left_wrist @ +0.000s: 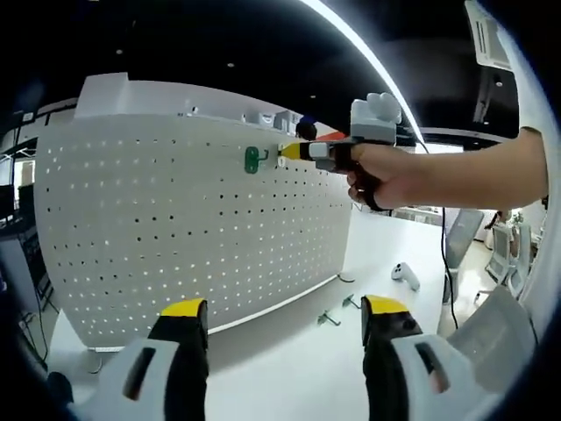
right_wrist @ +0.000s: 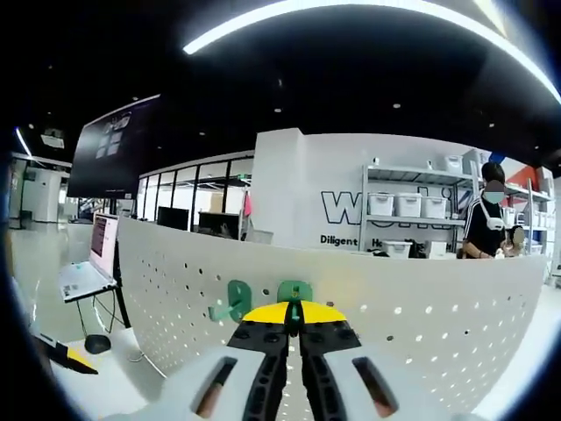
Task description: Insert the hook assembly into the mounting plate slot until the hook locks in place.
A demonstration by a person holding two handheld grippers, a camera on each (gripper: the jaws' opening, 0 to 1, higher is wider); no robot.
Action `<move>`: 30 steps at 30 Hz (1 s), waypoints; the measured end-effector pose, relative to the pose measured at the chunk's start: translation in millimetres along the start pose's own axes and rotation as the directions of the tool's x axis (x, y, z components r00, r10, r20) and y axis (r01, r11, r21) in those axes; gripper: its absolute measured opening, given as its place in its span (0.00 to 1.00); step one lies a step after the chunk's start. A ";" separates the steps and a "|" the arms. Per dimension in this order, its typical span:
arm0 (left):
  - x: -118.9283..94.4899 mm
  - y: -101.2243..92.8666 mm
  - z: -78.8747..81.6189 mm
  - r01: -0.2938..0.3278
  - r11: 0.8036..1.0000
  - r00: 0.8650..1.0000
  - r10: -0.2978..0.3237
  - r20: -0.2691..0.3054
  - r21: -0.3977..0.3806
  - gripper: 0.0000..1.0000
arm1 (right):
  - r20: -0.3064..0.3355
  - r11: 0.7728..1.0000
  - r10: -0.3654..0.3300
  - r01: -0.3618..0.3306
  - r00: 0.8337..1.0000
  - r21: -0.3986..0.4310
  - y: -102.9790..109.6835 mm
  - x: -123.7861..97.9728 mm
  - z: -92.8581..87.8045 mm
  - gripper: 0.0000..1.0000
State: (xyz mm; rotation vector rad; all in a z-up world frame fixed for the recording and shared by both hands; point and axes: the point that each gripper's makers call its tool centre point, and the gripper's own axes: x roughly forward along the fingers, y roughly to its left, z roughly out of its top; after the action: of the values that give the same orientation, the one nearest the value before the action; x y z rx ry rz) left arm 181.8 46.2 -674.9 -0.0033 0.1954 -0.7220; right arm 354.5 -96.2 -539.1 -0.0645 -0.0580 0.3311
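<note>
Here, right claw (right_wrist: 295, 317) clamped on green hook (right_wrist: 294, 292) against the pegboard (right_wrist: 421, 298), left claw (left_wrist: 285, 317) apart, well below.

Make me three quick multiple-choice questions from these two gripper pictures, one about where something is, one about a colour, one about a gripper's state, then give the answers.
1. Where is the hook that the right gripper holds?
A. flat on the table
B. against the white pegboard near its top edge
C. inside a storage bin

2. What colour are the hooks?
A. green
B. red
C. blue

3. How do the left gripper's jaws stand?
A. shut on a hook
B. shut on a cable
C. apart, with nothing between them

Answers: 1 B, the right gripper presses a green hook to the pegboard just below its top edge. 2 A, that hook and the second hook beside it are both green. 3 C, the left gripper shows its yellow-tipped jaws wide apart over the table.
</note>
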 end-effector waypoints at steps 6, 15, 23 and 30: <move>0.7 1.7 1.3 0.001 1.000 1.000 -0.001 -0.003 0.007 0.73 | -0.013 1.000 -0.003 0.003 1.000 0.001 0.4 3.2 -5.3 0.01; -1.2 3.1 -3.9 -0.004 1.000 1.000 0.004 -0.017 0.006 0.73 | -0.002 1.000 -0.028 0.028 1.000 -0.009 -0.3 4.9 -10.8 0.01; -4.2 1.9 -7.6 0.000 1.000 1.000 0.001 -0.030 0.009 0.73 | 0.017 0.995 -0.091 0.092 0.996 -0.034 0.0 6.9 -10.3 0.01; -6.6 0.5 -9.4 0.004 1.000 0.999 -0.003 -0.041 0.015 0.73 | 0.003 0.984 -0.178 0.178 0.984 0.006 -1.7 7.9 -10.9 0.02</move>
State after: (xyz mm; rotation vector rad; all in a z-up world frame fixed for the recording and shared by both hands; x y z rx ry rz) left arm 175.6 51.5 -682.9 0.0256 0.2294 -0.7276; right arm 363.2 -95.9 -549.4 -0.0523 -0.0661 0.1527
